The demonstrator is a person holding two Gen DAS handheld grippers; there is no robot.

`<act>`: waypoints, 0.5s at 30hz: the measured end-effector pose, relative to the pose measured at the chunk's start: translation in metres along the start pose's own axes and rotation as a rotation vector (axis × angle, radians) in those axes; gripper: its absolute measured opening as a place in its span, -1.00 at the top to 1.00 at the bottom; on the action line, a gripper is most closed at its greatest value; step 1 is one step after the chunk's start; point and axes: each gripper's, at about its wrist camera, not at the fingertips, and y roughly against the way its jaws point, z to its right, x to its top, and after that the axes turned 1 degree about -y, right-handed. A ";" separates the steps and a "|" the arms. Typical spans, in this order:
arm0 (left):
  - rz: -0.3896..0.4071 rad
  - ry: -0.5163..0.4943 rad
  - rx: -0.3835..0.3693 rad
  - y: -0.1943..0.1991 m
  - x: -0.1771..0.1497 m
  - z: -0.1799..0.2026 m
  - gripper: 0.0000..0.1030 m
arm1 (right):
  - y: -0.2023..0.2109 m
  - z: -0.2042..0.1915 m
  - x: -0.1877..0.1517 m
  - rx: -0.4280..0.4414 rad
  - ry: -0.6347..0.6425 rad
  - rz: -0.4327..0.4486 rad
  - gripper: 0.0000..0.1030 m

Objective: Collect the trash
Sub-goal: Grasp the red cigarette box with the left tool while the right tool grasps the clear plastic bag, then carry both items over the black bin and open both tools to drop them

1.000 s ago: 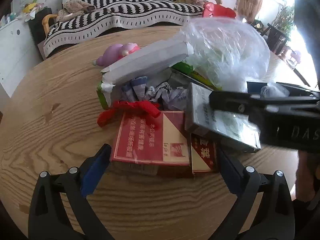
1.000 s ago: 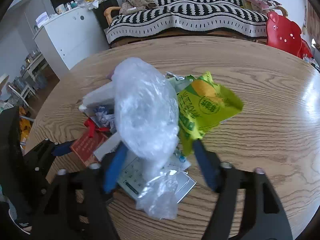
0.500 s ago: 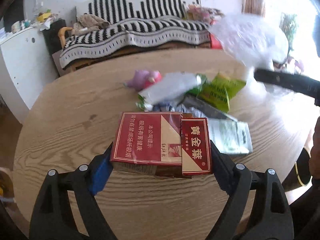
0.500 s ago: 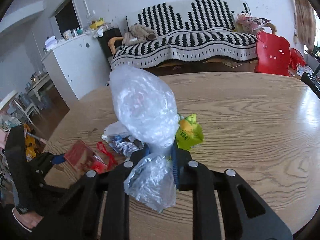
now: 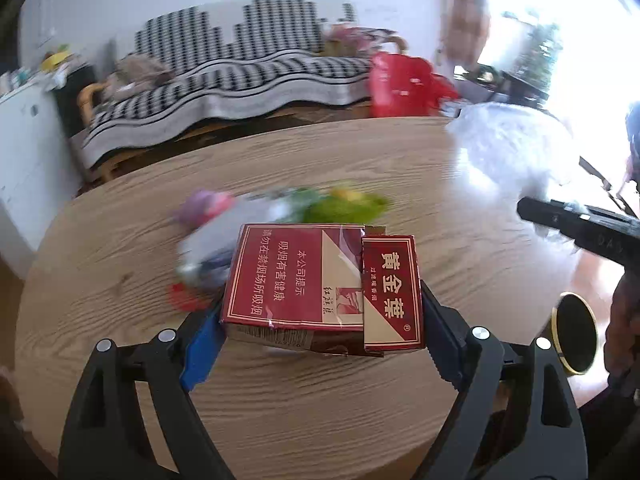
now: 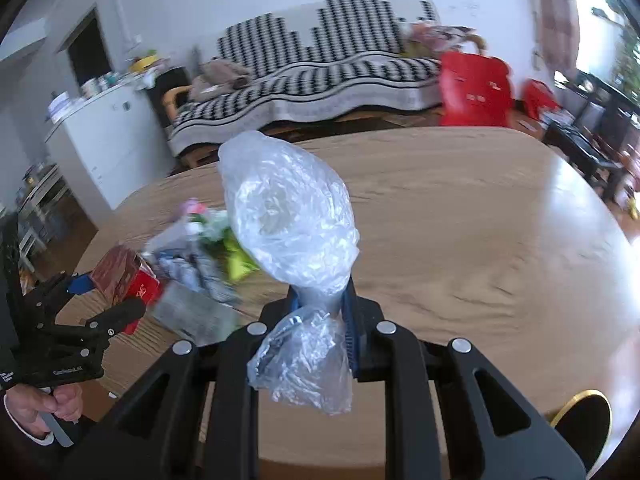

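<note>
Left tongs [image 5: 322,322] are clamped wide across the red cigarette carton [image 5: 316,280], blue pads pressed to both of its ends, and the carton rides clear above the desk [image 5: 120,280] with a smaller red pack [image 5: 390,292] lying against its right face. Right tongs [image 6: 320,312] are squeezed tight on the twisted neck of the clear plastic bag [image 6: 288,216]; the puffed body stands up ahead of the fingers and the loose tail spills back over the frame. Both loads are up off the wood!

Seen from the right wrist, the left tongs [image 6: 116,288] sit at the lower left, the carton [image 6: 120,272] showing between their fingers, and a hand [image 6: 48,408] grips the handle below. From the left wrist, the right tongs [image 5: 580,224] reach in from the right edge, the bag [image 5: 516,152] a blurred white mass above them.

Behind the carton, the remaining trash pile [image 5: 260,224] lies on the desk: a green wrapper, something pink, grey crumpled paper, a scrap of red, all smeared by motion blur. A grey flat box [image 6: 192,312] lies at the near edge of the pile in the right view. Beyond the desk stand a black-and-white striped sofa [image 6: 312,64], a red chair [image 6: 476,88] and a white cabinet [image 6: 104,140]. A black round thing with a gold rim [image 5: 576,336] shows just past the desk's right edge.
</note>
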 end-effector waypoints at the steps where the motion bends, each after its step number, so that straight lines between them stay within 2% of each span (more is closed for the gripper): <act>1: 0.003 -0.014 -0.027 -0.002 0.004 0.015 -0.63 | 0.010 0.016 -0.003 -0.029 -0.016 0.002 0.61; 8: 0.000 -0.137 -0.179 -0.022 0.022 0.120 -0.63 | 0.075 0.117 -0.031 -0.178 -0.138 0.025 0.61; 15: -0.020 -0.265 -0.404 -0.033 0.022 0.253 -0.63 | 0.157 0.237 -0.086 -0.367 -0.334 0.056 0.61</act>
